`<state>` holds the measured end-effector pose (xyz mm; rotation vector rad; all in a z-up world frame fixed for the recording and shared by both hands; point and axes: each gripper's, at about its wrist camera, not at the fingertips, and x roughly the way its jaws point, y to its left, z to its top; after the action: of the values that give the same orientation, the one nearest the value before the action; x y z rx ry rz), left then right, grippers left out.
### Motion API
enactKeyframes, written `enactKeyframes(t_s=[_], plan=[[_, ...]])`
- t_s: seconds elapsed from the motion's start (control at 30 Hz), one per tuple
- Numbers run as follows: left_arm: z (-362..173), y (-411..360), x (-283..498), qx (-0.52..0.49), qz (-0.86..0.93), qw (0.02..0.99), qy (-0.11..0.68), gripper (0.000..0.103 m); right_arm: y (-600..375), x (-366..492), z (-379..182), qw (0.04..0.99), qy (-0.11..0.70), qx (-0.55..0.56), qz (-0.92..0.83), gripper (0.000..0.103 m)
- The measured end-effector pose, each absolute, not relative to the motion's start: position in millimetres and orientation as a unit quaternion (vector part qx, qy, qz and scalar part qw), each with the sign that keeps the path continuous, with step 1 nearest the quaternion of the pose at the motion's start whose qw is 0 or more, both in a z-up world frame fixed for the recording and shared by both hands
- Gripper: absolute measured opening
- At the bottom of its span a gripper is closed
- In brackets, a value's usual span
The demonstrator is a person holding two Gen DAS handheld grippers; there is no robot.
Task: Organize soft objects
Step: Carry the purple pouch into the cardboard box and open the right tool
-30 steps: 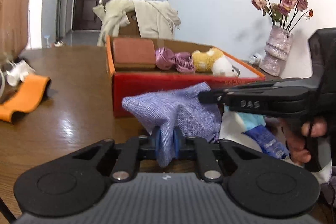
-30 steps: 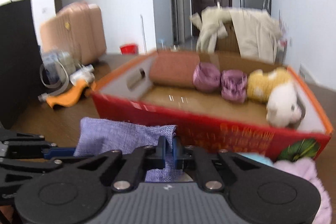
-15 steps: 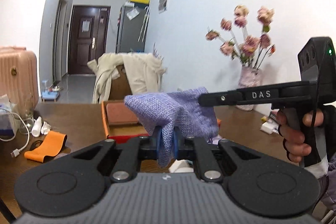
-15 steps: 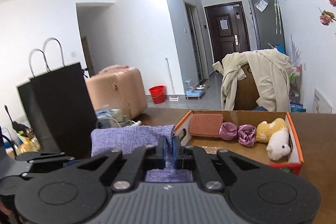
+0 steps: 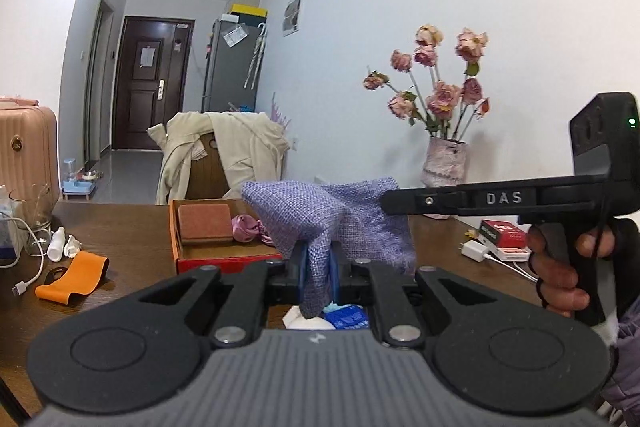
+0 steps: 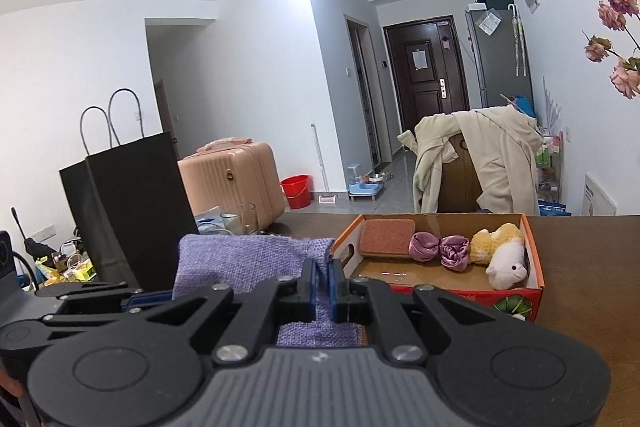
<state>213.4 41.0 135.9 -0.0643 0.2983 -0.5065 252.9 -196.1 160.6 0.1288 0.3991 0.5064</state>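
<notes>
A purple woven cloth (image 5: 320,219) hangs in the air between both grippers, above the brown table. My left gripper (image 5: 319,269) is shut on one corner of it. My right gripper (image 6: 322,281) is shut on the cloth (image 6: 248,259) at another edge; it also shows from the side in the left wrist view (image 5: 390,201). An orange-red cardboard box (image 6: 534,279) lies on the table beyond. It holds a brown pad (image 6: 387,237), two pink satin scrunchies (image 6: 440,251) and a yellow and white plush toy (image 6: 500,255).
A vase of dried roses (image 5: 444,163), a red box (image 5: 502,231) and a white charger (image 5: 474,251) stand at the right. An orange band (image 5: 74,277), cables and a glass lie at the left. A black paper bag (image 6: 128,207) stands left of the box.
Both grippers have lifted the purple cloth well above the table and back from the box. The box now looks smaller and lower in both views.
</notes>
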Motion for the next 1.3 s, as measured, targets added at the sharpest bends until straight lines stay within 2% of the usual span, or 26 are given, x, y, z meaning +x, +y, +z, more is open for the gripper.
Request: enactKeyframes(t_s=[0.13,0.3,0.6,0.73,0.87,1.0,1.13,1.3], plan=[[143.1,39.9,256.7,-0.036,-0.248,0.955,0.160,0.012,-186.8,293.3,166.3,0.947,0.205,0.034,0.243,0.006],[144.3,40.9,346.8,-0.059,-0.223,0.952,0.200,0.012,-179.0,383.5,160.0,0.943,0.242,0.032,0.227,0.006],[78.9,42.7,462.8,-0.057,-0.180,0.935,0.300,0.012,-162.6,509.6,74.6,0.911,0.352,0.053,0.209,0.006],[57.4,46.1,473.8,-0.045,-0.171,0.933,0.314,0.016,-152.1,522.0,44.6,0.900,0.381,0.033,0.212,0.006],[52.1,45.5,476.5,-0.039,-0.164,0.938,0.303,0.034,-148.8,525.7,33.1,0.903,0.383,0.020,0.192,0.010],[58.5,44.2,473.8,-0.026,-0.148,0.943,0.298,0.034,-151.4,525.3,27.8,0.898,0.385,0.033,0.212,0.011],[76.3,49.6,461.9,-0.024,-0.137,0.948,0.285,0.036,-160.0,511.6,52.8,0.912,0.355,0.034,0.202,0.015],[112.3,54.2,425.9,-0.012,-0.133,0.959,0.251,0.040,-182.5,475.3,106.1,0.933,0.304,0.028,0.191,0.025]])
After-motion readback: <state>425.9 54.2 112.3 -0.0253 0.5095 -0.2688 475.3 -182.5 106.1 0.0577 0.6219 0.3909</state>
